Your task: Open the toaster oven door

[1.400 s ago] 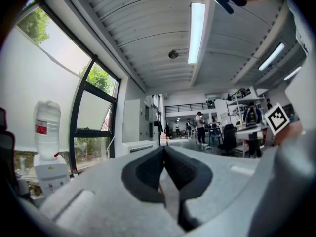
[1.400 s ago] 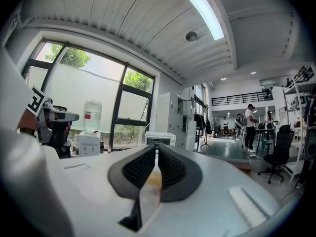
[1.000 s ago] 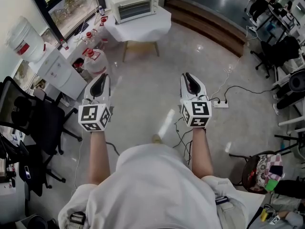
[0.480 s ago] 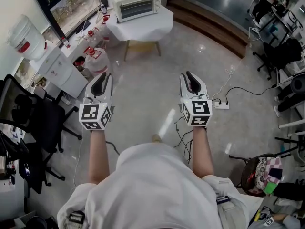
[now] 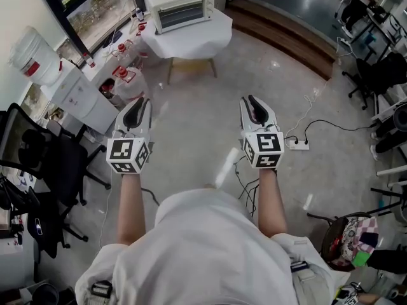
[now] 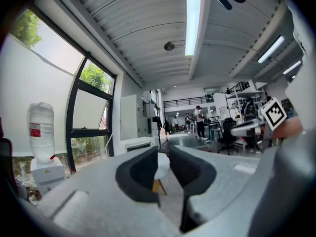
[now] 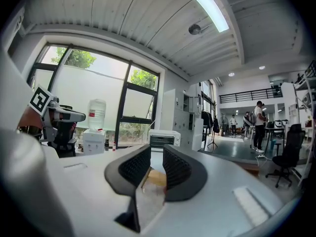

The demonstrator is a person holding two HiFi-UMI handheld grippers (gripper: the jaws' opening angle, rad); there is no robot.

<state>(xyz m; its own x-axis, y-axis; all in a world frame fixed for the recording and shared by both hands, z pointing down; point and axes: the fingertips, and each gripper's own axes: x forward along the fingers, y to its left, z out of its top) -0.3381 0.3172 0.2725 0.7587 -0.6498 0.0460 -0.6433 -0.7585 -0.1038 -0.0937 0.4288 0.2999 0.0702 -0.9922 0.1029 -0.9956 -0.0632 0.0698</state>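
- Head view: a white box-shaped toaster oven (image 5: pixel 180 5) with a glass front is seen at 12 o'clock. It is set on a small tabletop draped in white cloth (image 5: pixel 198 38). The door is seen flat against the oven front, shut.
- Both tools are held out low over the grey polished floor (image 5: pixel 191 107), well apart from the oven.
- The left tool (image 5: pixel 139 103) is placed at 9 o'clock from frame centre and the right tool (image 5: pixel 254 103) at 3 o'clock. Each is pointed towards 12 o'clock.
- Left gripper view: the dark pads of the left tool (image 6: pixel 163 158) are seen spread by a narrow gap and are closing. Nothing is held between them; only the distant table leg and floor show through the gap.
- Right gripper view: the jaws of the right tool (image 7: pixel 157 156) are parted by a narrow gap and nothing is pinched. The toaster oven (image 7: pixel 164 138) is sighted just above the jaw tips at 12 o'clock, far off.
- A white water dispenser with an upturned clear bottle (image 5: pixel 33 54) is noted at 10 o'clock in the head view.
- A black office chair (image 5: pixel 44 161) is noted at 9 o'clock.
- A white power strip (image 5: pixel 297 143) lies on the floor at 3 o'clock, beside the right tool.
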